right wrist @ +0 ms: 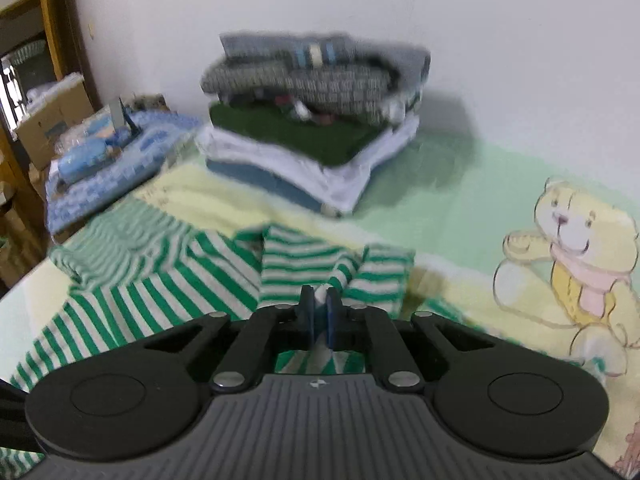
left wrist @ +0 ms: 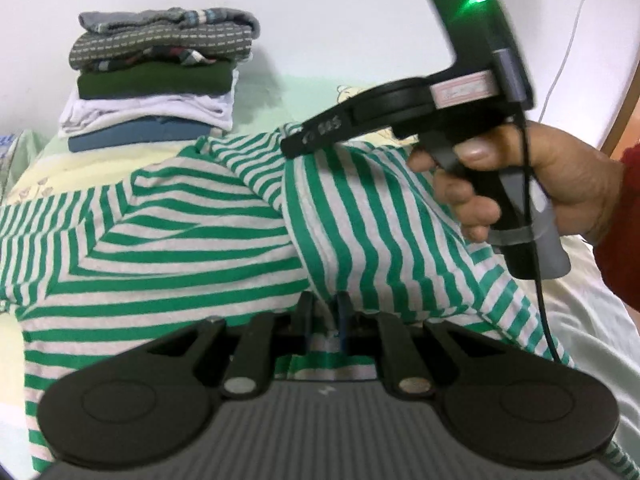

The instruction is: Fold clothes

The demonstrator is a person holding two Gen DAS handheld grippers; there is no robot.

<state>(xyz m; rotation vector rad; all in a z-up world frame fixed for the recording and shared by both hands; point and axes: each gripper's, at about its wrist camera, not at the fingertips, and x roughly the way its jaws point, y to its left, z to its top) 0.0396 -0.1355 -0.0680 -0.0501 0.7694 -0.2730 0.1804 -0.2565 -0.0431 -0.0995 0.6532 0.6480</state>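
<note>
Left wrist view only: right gripper (left wrist: 292,148) seen from outside at 1 o'clock, gripped by a hand (left wrist: 560,184) with red sleeve (left wrist: 624,232); fingertips buried in cloth, so spread cannot be told here. Left gripper (left wrist: 326,312) at 6 o'clock, pressed together on a fold of the green-striped garment (left wrist: 180,240).

Right wrist view only: right gripper (right wrist: 319,312) pinching striped fabric; bear print (right wrist: 572,256) on the bedsheet (right wrist: 460,208) at 3 o'clock; blue bundle (right wrist: 112,160) and cardboard box (right wrist: 52,120) at 9 o'clock.

Both views: garment spread across bed centre; folded stack (left wrist: 160,76) at 11 o'clock against wall, well apart from garment.
</note>
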